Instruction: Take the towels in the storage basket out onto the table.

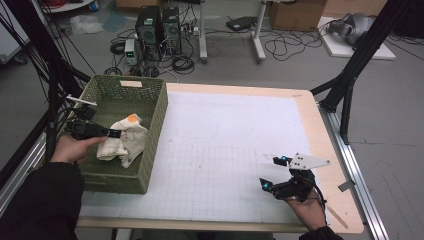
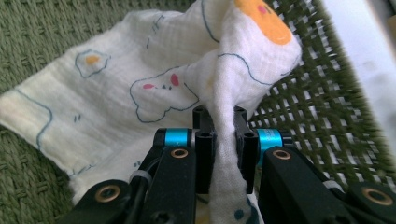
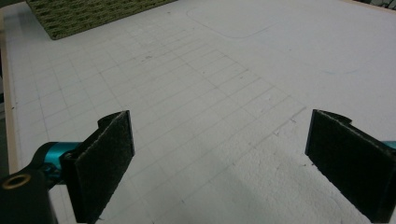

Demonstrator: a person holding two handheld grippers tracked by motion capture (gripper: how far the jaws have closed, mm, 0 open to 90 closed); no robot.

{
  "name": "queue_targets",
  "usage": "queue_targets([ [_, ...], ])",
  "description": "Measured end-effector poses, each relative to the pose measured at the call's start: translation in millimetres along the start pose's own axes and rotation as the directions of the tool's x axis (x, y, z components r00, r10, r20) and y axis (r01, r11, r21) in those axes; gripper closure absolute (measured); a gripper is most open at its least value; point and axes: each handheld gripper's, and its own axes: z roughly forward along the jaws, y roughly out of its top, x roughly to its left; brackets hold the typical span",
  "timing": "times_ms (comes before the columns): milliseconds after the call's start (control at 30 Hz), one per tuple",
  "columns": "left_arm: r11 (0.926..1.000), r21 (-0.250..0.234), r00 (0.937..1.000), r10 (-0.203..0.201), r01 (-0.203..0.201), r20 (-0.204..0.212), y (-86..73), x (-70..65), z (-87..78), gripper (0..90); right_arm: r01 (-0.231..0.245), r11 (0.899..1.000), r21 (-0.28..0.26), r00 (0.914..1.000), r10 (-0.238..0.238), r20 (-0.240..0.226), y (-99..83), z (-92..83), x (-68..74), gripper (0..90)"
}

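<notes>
A person's left gripper (image 2: 220, 140), its fingers (image 2: 204, 154) clenched on a fold of printed muslin cloth (image 1: 122, 140), works inside a green woven basket (image 1: 150, 160) at the bench's left edge. The cloth, cream with blue-outlined cartoon shapes and an orange patch, lies in the basket's middle, one bunched ridge pinched between the black pads and the rest spread over the basket floor. The step in hand appears to be lifting the cloth out; the next move likely calls for raising it over the basket's wall and carrying it to the white gridded mat (image 1: 225, 150). The right gripper (image 3: 219, 163) waits above the mat near the bench's front right corner, fingers released and apart, nothing between them. No brand, label or legible writing can be made out.
</notes>
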Motion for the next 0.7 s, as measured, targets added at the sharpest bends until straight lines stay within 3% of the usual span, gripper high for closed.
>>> queue_targets([
  [167, 0.9987, -0.049, 0.9992, -0.012, 0.014, 0.038, -1.7, 2.5, -9.9, 82.3, 0.001, 1.000, -0.003, 1.0000, -0.001, 0.000, 0.4, 0.2, 0.1, 7.1],
  [333, 0.9928, -0.116, 0.9958, -0.023, 0.033, 0.088, -1.4, 3.1, -17.8, 82.3, -0.004, 1.000, -0.003, 1.0000, 0.004, -0.001, 0.5, 0.2, 0.0, 7.0],
  [567, 0.9846, -0.166, 0.9890, -0.029, 0.054, 0.145, 0.1, 2.1, -21.7, 82.2, -0.005, 1.000, -0.004, 1.0000, 0.005, 0.000, 0.4, -0.1, -0.6, 7.0],
  [700, 0.9774, -0.199, 0.9818, -0.035, 0.072, 0.187, 1.0, 1.1, -22.7, 82.3, -0.012, 1.000, -0.003, 0.9999, 0.012, -0.002, 0.3, -0.2, -0.7, 7.0],
])
